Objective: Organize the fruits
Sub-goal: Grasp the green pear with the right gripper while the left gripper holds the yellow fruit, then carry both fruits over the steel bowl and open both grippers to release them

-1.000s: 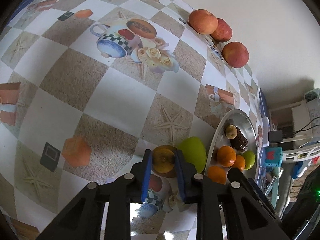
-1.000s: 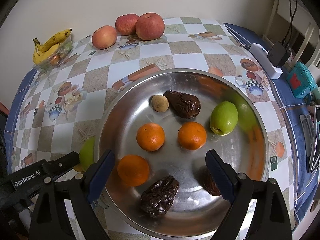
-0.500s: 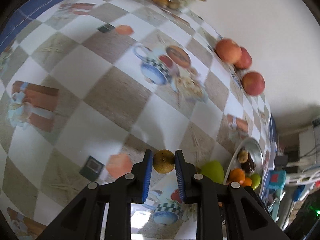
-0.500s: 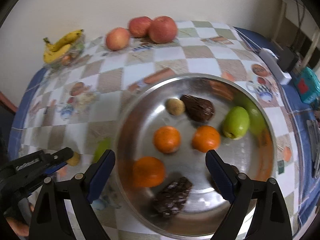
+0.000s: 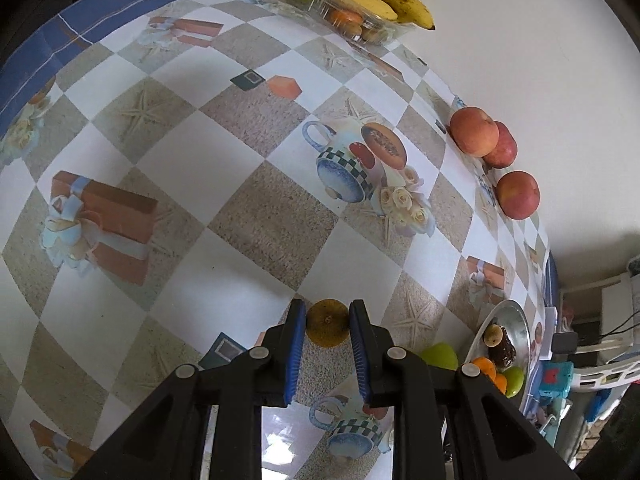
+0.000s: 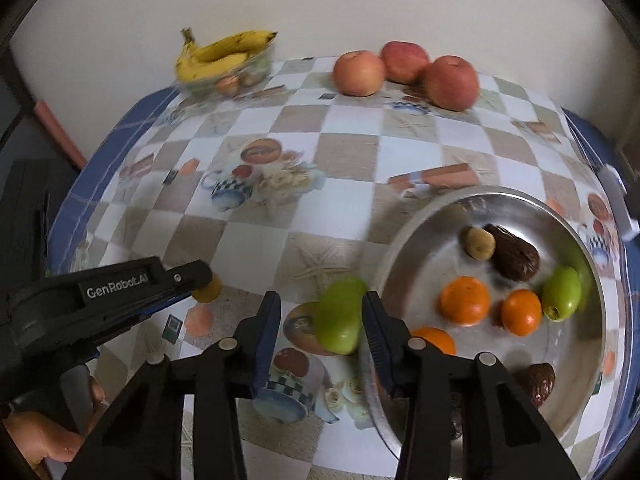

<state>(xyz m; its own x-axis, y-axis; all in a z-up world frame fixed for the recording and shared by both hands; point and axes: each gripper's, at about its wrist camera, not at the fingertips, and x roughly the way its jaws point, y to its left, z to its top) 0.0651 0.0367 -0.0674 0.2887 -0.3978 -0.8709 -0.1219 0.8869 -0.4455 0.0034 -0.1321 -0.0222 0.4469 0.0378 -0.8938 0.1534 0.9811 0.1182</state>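
Checkered cloth with cups and gift boxes printed on it covers the whole table, and a plain white wall stands behind it.

Biggest of the things on it is the silver tray on the right side. It holds three oranges, one green fruit, a small tan fruit and some dark wrinkly fruits.

Next come the three red apples, which sit close together by the wall. The bananas lie on top of a clear box in the far corner, with small fruits inside it.

A second green fruit lies on the cloth just beside the tray. The right claw has its two fingers apart, one on each side of this fruit. It is a bit blurry, so I cannot tell if they touch it yet.

Smallest is the little round brown fruit. The left claw is squeezed together on it and holds it up over the cloth.

So some sorting looks done: apples are together and bananas are together. The tray is still a mix, so I think a lot is left to sort.
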